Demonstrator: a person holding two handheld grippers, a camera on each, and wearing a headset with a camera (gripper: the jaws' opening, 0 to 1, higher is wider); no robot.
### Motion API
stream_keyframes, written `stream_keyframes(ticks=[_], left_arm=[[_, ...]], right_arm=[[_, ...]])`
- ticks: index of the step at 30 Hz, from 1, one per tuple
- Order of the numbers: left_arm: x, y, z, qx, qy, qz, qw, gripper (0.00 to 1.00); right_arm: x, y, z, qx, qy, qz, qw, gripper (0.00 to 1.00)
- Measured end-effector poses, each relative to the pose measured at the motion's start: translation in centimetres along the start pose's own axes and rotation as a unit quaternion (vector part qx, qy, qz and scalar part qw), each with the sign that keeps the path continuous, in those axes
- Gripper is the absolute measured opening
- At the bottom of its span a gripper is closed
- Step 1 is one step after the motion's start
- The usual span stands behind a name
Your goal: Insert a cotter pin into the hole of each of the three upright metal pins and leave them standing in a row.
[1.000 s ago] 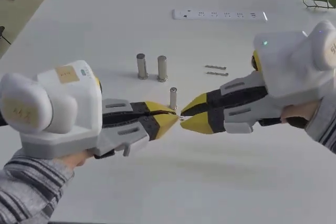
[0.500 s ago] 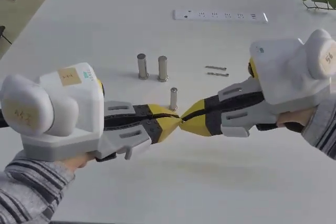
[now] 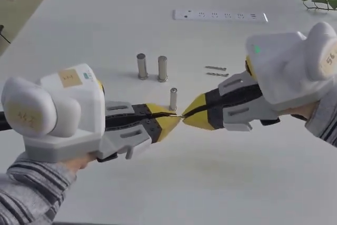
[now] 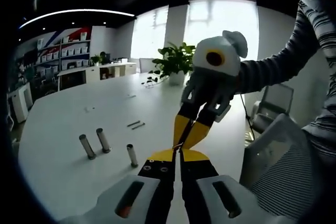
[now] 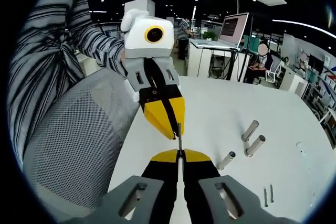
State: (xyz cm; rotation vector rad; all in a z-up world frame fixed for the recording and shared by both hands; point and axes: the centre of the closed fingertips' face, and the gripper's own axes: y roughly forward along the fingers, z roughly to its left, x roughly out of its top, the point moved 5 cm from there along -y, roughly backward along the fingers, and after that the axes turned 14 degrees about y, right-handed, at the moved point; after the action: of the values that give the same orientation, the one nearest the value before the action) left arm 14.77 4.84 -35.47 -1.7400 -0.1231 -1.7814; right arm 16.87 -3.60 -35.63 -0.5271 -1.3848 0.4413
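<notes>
Cotter pin [image 5: 178,140] is held clear of the workbench [image 3: 210,172], bridging the tips of both grippers, which meet nose to nose. Left gripper [image 3: 172,119] jaws are closed down on one end. Right gripper [image 3: 188,114] jaws are pinched together at the tip on the other end. The cotter pin's long axis runs along the line from gripper to gripper, roughly level, crosswise to the upright pins. Front metal pin [image 3: 173,98] stands just beyond the meeting point, on the side away from the person and a touch toward the left gripper. Its foot is hidden behind that gripper's upper jaw, and its cross hole is too small to make out. Rear-left metal pin [image 3: 141,66] and rear-right metal pin [image 3: 162,68] stand side by side further back. Spare cotter pins [image 3: 216,68] lie flat to their right. Judgement: one gripper must take the cotter pin alone and carry it away from the person to the front pin's hole; neither arm is clearly nearer.
</notes>
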Motion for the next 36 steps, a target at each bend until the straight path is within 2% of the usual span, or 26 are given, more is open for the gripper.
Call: stream_keyframes(ticks=[2,3,5,9,15,16,23,30,36], left_arm=[[-0.1,0.0,0.2,0.006,0.001,0.002,1.0,0.01],[-0.2,0.1,0.2,0.009,0.002,0.003,1.0,0.04],[-0.4,0.2,0.4,0.016,0.0,0.005,0.9999,0.06],[-0.7,0.4,0.6,0.032,0.0,0.009,0.9995,0.12],[-1.6,0.8,1.4,0.066,0.004,0.024,0.9975,0.19],[-1.8,0.8,1.6,0.072,0.003,0.027,0.997,0.2],[-3.2,1.1,2.7,0.116,0.0,0.055,0.9916,0.25],[-3.8,2.3,3.7,0.14,-0.005,0.063,0.9882,0.27],[-4.2,3.9,4.4,0.157,0.006,0.075,0.9847,0.27]], right_arm=[[-0.4,-0.1,-0.4,-0.008,-0.014,0.024,0.9996,0.0],[-0.5,0.0,-0.6,-0.013,-0.018,0.024,0.9995,0.0],[-0.8,0.1,-0.8,-0.014,-0.014,0.032,0.9993,0.0],[-1.6,0.0,-1.9,-0.044,-0.009,0.061,0.9972,0.0],[-1.8,-0.3,-3.1,-0.067,0.014,0.07,0.9951,0.0],[-1.9,-0.3,-3.7,-0.073,0.018,0.072,0.9945,0.0],[-2.3,-0.1,-5.5,-0.1,0.05,0.085,0.9901,0.0],[-3.1,0.8,-6.6,-0.121,0.062,0.109,0.9847,0.0],[-3.6,1.6,-7.3,-0.131,0.066,0.125,0.9813,0.0]])
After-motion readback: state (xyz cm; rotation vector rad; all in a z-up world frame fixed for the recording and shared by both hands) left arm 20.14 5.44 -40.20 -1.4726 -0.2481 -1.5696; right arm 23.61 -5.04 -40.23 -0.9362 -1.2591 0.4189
